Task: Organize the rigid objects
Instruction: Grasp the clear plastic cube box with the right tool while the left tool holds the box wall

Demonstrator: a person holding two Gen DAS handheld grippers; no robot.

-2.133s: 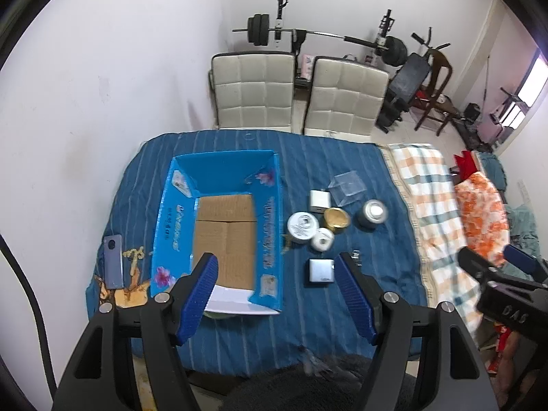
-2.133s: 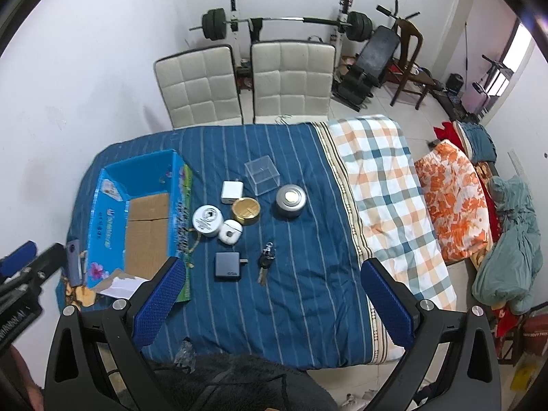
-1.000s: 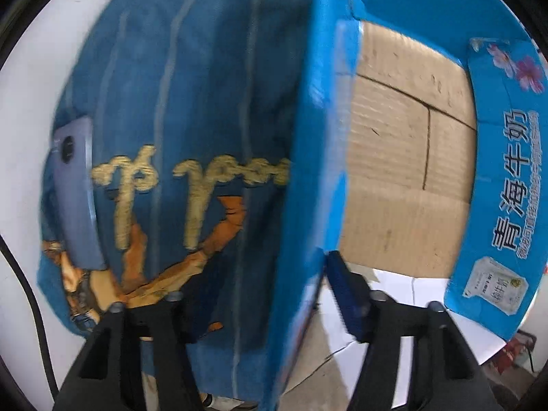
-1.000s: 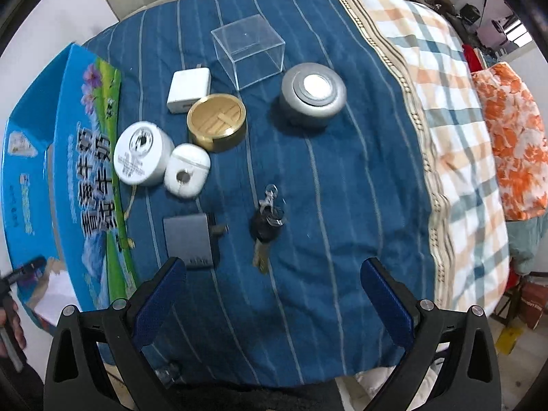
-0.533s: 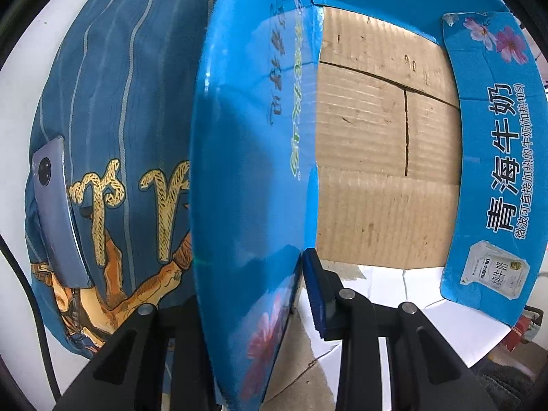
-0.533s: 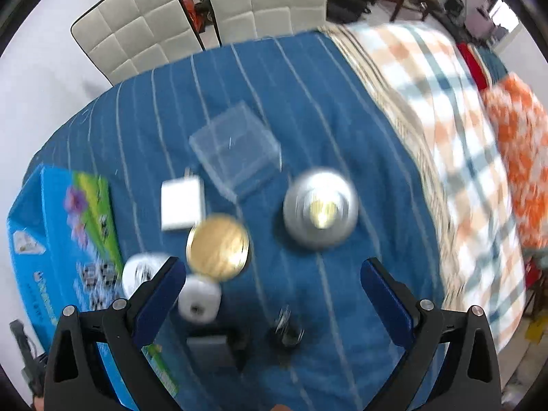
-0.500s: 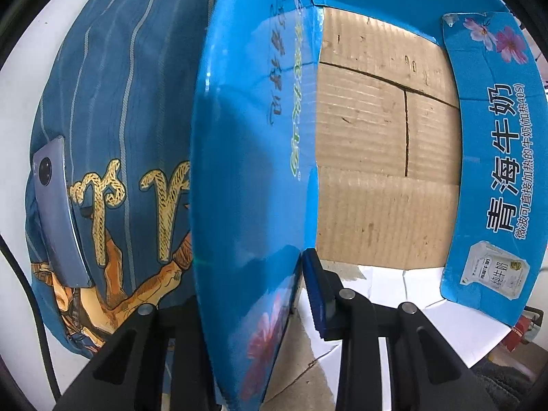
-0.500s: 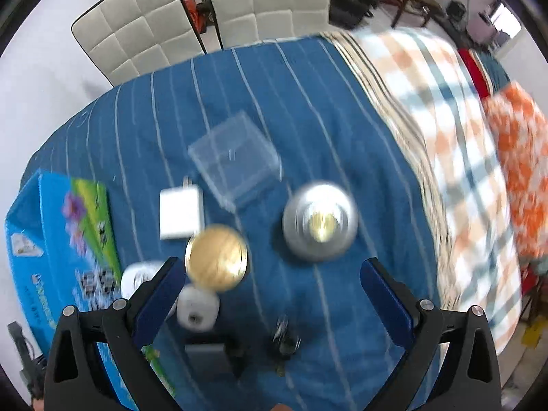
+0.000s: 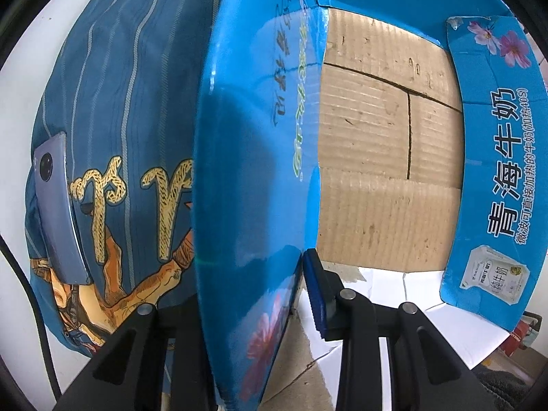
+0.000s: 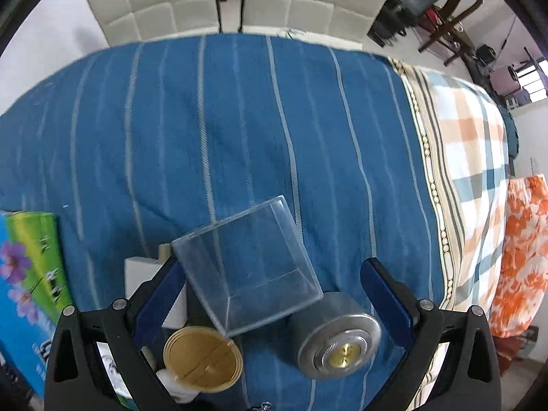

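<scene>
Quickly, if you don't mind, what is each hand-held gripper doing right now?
Left hand-held gripper: shut on the blue box flap.
Right hand-held gripper: open, holding nothing, around the clear box.

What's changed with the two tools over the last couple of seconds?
The left tool dropped to the blue carton's side wall and clamped shut on it. The right tool came down, open, around the clear box without gripping it. The gold tin and silver tin stayed put.
</scene>
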